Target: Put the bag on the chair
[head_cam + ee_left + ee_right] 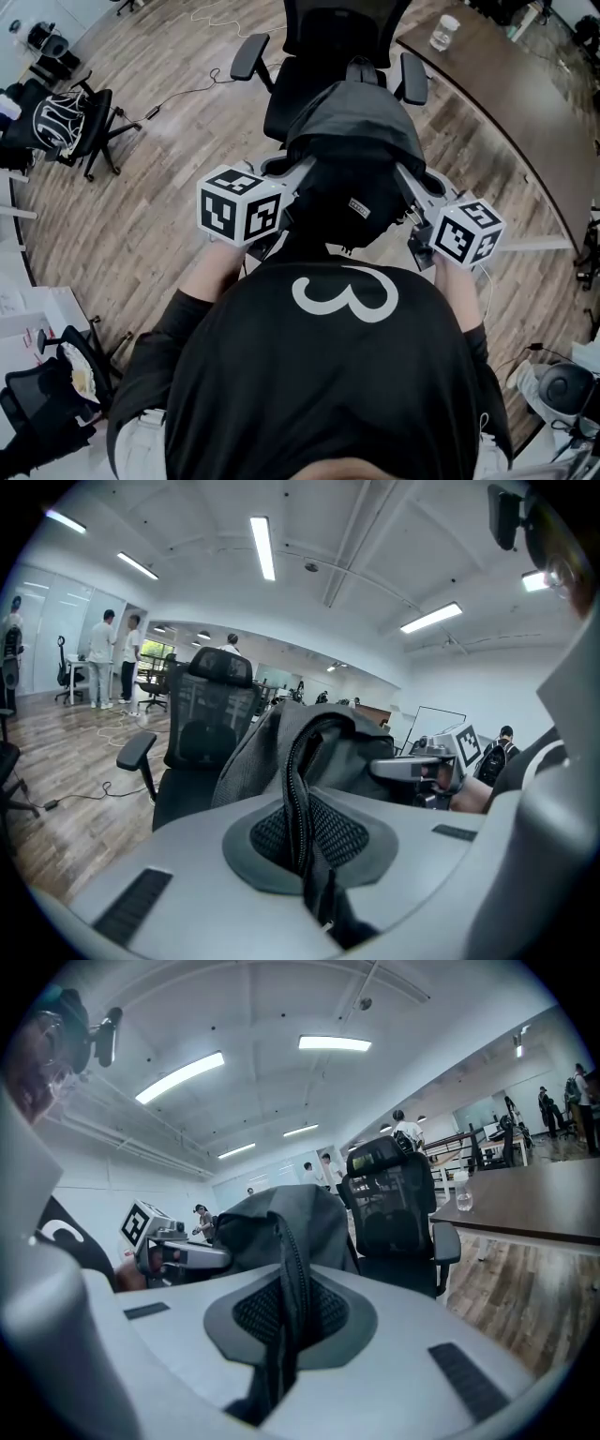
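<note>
A dark grey bag (352, 159) hangs in the air between my two grippers, just in front of a black office chair (319, 56). My left gripper (302, 171) is shut on a zipped edge of the bag at its left side. In the left gripper view that edge (302, 799) runs down between the closed pads, with the chair (202, 733) behind it on the left. My right gripper (406, 180) is shut on the bag's right side. In the right gripper view the bag (272, 1218) fills the middle, and the chair (398, 1213) stands just behind it.
A curved brown table (506, 84) with a glass jar (445, 33) runs along the upper right. Another black chair (70, 122) stands at the far left, and a cable (178, 98) lies on the wooden floor. People (98, 658) stand far off in the room.
</note>
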`<control>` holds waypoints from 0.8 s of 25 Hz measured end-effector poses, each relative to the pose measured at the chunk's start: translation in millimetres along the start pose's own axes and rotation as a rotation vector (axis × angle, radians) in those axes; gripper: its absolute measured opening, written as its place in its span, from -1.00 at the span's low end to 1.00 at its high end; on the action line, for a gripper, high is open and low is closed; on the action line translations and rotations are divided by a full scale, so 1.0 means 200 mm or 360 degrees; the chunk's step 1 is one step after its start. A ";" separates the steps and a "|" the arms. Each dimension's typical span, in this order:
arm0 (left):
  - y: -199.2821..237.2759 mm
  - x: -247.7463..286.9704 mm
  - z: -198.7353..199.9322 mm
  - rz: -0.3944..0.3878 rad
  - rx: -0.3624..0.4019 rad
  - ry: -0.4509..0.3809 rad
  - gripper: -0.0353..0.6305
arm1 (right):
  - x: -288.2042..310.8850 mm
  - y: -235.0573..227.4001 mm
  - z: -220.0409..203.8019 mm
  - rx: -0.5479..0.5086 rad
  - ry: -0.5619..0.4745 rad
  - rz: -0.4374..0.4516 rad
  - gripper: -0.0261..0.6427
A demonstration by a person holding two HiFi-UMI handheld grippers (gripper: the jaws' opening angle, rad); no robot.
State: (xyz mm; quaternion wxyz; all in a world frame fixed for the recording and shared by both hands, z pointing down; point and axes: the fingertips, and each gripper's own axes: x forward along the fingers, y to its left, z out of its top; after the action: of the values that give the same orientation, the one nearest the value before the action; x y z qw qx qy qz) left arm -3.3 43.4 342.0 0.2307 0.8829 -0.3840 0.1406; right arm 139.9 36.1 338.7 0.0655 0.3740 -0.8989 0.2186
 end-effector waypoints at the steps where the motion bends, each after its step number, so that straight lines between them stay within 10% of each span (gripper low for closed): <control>1: 0.00 0.01 0.01 -0.0002 0.0004 -0.0001 -0.83 | 0.00 -0.01 0.01 0.0001 -0.0003 -0.0002 -0.83; 20: 0.39 0.49 0.25 -0.0104 -0.0013 0.0104 -0.83 | 0.40 -0.47 0.19 0.0068 0.0002 -0.0091 -0.83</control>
State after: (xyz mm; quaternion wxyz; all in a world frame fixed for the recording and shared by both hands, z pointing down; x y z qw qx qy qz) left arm 7.4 -90.1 364.0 0.2510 0.8890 -0.3479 0.1601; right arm 150.8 -91.0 360.4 0.0643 0.4009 -0.8828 0.2361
